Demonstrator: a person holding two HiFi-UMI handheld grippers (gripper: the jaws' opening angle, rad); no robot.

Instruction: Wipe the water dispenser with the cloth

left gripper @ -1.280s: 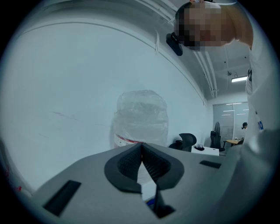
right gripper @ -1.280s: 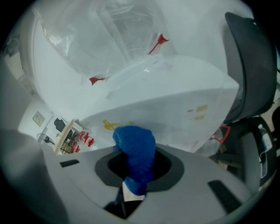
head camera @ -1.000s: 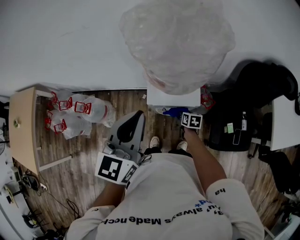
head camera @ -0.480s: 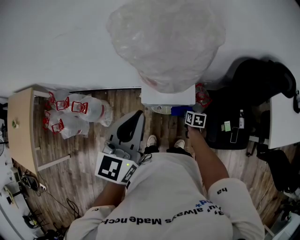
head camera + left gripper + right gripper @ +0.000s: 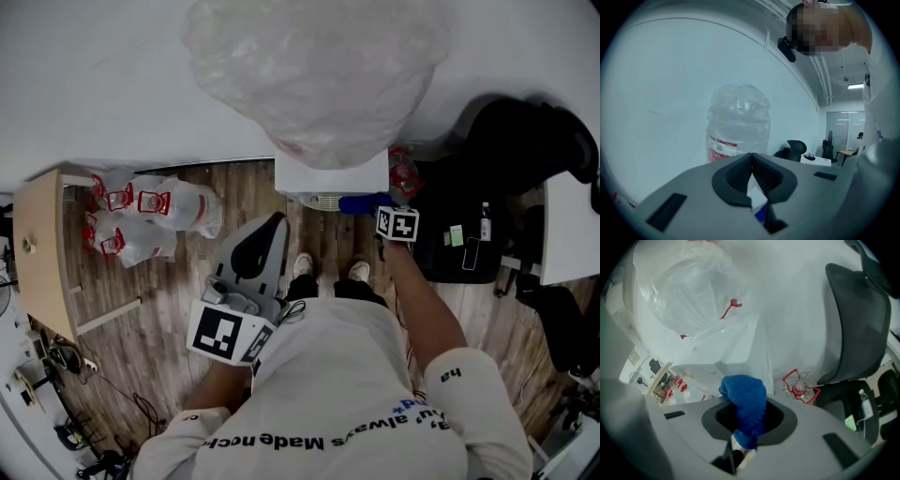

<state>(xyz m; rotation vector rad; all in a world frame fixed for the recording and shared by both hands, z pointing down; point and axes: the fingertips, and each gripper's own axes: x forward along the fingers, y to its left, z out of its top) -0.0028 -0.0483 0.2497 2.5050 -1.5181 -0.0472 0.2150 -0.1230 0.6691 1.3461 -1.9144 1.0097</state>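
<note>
The right gripper point(image 5: 749, 422) is clamped on a bunched blue cloth point(image 5: 743, 397), which bulges out ahead of the jaws. From the head view the cloth sits at the front right corner of the white water dispenser point(image 5: 330, 175), just under the big plastic-wrapped bottle point(image 5: 309, 75) that stands on top. The right gripper view puts the cloth close up against the dispenser's white body, though whether it actually presses on the surface cannot be told. The left gripper point(image 5: 752, 171) is held back near the person's waist, jaws pressed together with nothing between them, pointing toward the bottle and the wall point(image 5: 656, 84). The dispenser stands on the wooden floor point(image 5: 187, 281) with its back to that wall, and a black chair point(image 5: 525, 155) is just to its right. This looks like the wiping step itself, working on the front right of the body. The next move probably calls for pressing the cloth flat on the panel and drawing it along the front edge, keeping the pinch firm and clear of the bottle's loose wrapping.
</note>
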